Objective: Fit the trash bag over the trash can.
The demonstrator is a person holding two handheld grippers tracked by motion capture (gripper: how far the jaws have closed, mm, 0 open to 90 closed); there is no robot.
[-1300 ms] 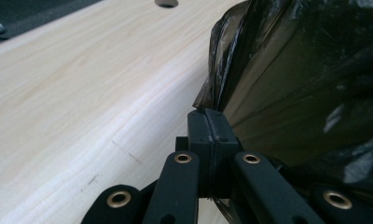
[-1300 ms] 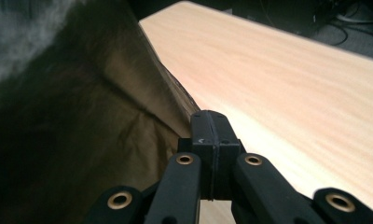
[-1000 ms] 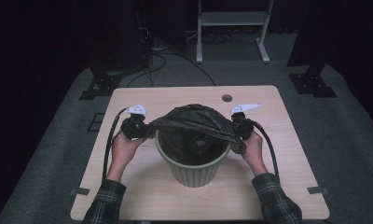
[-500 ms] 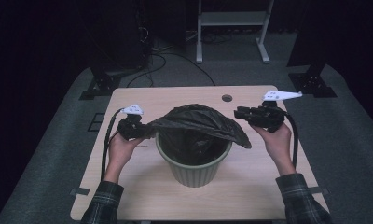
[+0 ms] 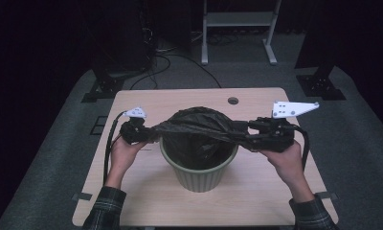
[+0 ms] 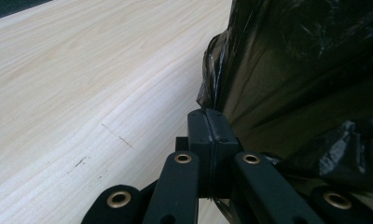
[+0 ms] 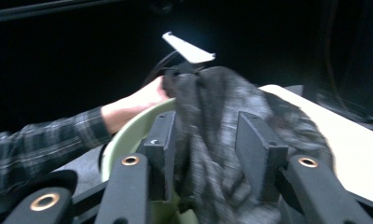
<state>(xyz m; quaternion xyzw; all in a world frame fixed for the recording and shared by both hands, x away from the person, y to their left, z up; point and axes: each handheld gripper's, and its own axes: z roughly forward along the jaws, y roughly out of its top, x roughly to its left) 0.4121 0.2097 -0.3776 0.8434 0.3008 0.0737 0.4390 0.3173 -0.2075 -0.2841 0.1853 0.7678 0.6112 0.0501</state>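
A green bin [image 5: 199,175] stands mid-table with a black bag [image 5: 199,125] stretched flat above its mouth. My left gripper [image 5: 151,133] is shut on the bag's left edge, and in the left gripper view its jaws [image 6: 208,112] are pinched together on the thin plastic [image 6: 306,70]. My right gripper [image 5: 244,134] is raised beyond the bin's right rim. Its jaws [image 7: 205,126] have just been opening and stand apart, with bunched bag [image 7: 212,93] lying between them. Past it are the bin rim [image 7: 128,128] and the left gripper [image 7: 184,70] in its hand.
The wooden table [image 5: 146,103] has a cable hole [image 5: 233,100] near its back edge. On the dark floor behind are a metal stand [image 5: 237,28], loose cables [image 5: 165,52] and black stand feet [image 5: 103,88] [image 5: 321,86].
My right gripper has risen and swung out to the right, drawing the bag off the rim into a taut band, and its jaws have parted. The left gripper has stayed put.
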